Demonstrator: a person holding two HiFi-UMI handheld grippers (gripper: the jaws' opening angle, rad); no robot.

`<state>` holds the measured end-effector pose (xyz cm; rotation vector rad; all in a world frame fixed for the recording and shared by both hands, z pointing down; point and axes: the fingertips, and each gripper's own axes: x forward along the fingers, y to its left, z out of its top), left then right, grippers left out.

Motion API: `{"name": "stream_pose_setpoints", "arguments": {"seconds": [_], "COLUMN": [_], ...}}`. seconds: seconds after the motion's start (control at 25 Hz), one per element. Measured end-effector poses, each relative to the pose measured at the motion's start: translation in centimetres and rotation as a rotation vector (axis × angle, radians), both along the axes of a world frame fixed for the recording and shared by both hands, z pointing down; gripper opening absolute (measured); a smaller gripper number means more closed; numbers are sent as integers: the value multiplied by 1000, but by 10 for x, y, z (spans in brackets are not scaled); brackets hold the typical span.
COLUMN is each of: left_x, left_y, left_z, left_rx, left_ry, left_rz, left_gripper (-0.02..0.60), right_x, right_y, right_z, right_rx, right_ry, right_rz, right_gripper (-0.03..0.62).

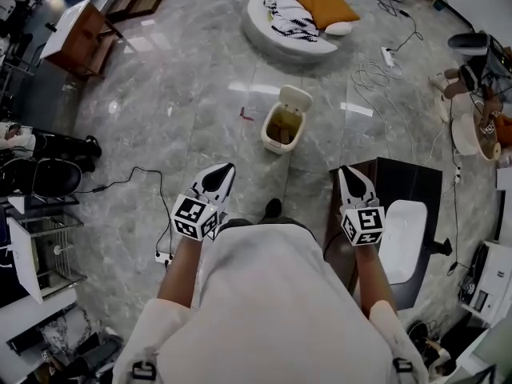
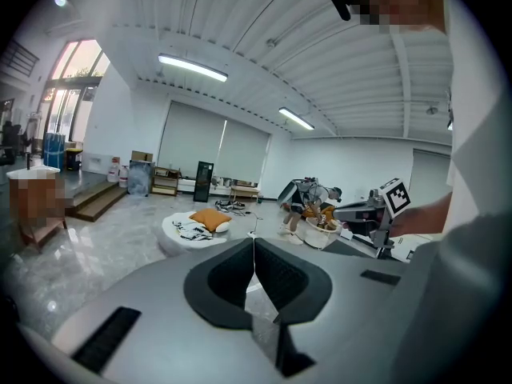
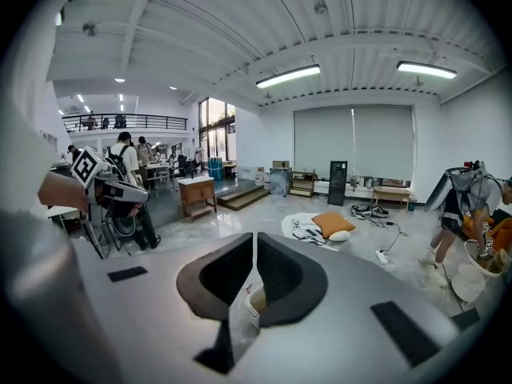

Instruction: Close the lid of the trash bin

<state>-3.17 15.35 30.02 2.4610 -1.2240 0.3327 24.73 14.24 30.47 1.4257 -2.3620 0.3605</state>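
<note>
A small cream trash bin (image 1: 283,126) stands on the grey marble floor ahead of me, its lid (image 1: 295,98) swung up and back, brown contents showing inside. My left gripper (image 1: 230,167) is held out below and left of the bin, well short of it, jaws shut and empty (image 2: 254,240). At the same distance, my right gripper (image 1: 345,170) is held out below and right of the bin, also shut and empty (image 3: 255,236). A sliver of the bin (image 3: 254,298) shows under the right gripper's jaws in the right gripper view.
A dark low table (image 1: 416,184) with a white basin (image 1: 402,238) stands right beside my right arm. Beyond the bin lie a round white cushion (image 1: 268,24) with an orange pillow (image 1: 324,5), and loose cables (image 1: 376,74). A wooden cabinet (image 1: 80,34) stands far left.
</note>
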Motion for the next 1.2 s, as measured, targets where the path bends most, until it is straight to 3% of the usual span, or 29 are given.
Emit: {"name": "stream_pose_setpoints", "arguments": {"seconds": [0.72,1.2], "left_x": [11,-24], "left_y": [-54,-125], "left_z": [7,25], "left_rx": [-19,-46], "left_ry": [-14,-33], "left_rz": [-9,83], "left_gripper": [18,18], "right_x": [1,-35], "right_y": [-51,-95], "right_z": [19,27], "right_rx": [-38,-81], "right_ry": [16,55], "right_rz": [-36,25], "right_gripper": [37,37]}}
